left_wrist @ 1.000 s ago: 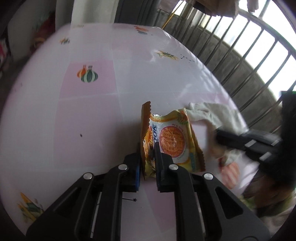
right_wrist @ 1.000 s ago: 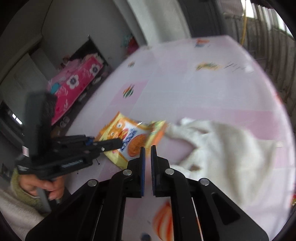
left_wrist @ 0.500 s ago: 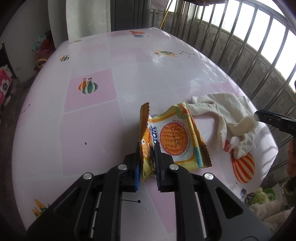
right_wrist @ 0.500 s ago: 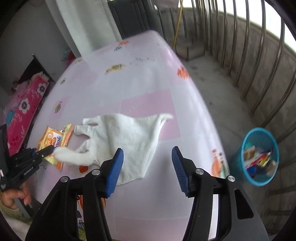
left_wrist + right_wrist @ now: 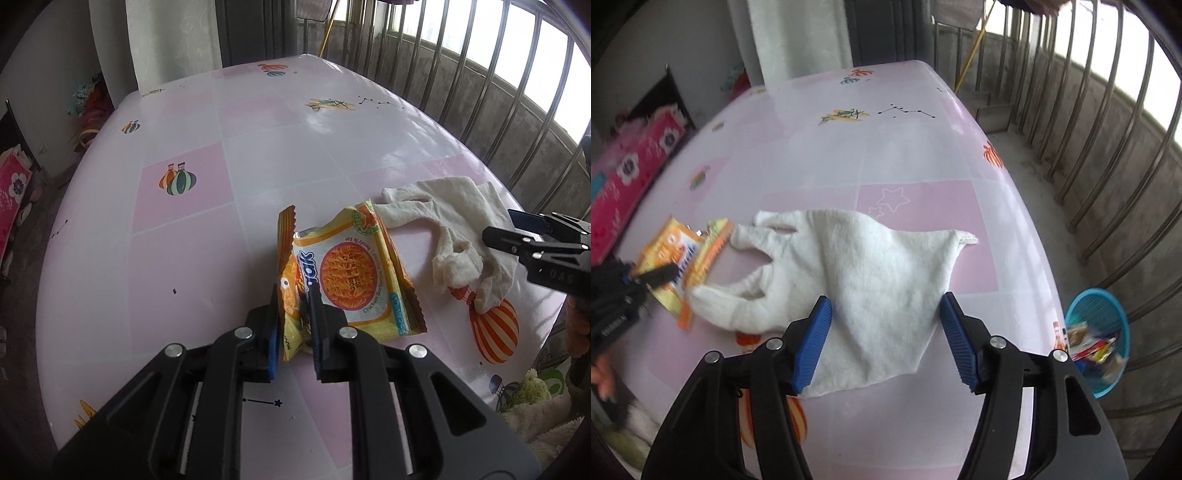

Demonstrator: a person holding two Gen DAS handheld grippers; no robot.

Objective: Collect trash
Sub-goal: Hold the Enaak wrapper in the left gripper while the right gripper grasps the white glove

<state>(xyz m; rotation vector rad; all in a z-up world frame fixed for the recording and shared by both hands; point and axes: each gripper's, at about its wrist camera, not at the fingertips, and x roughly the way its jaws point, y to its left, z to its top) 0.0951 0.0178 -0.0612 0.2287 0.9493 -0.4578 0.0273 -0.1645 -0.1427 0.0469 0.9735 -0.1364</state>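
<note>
A table (image 5: 258,155) with a glossy pink-and-white checked cover printed with balloons stands beside a curved metal window grille (image 5: 1108,122); daylight enters through it. A bare concrete floor (image 5: 1045,221) lies below. A pale curtain (image 5: 170,40) hangs against the far wall.

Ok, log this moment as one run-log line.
left gripper: shut on noodle wrapper | right gripper: open above white cloth | blue bin: beside table
</note>
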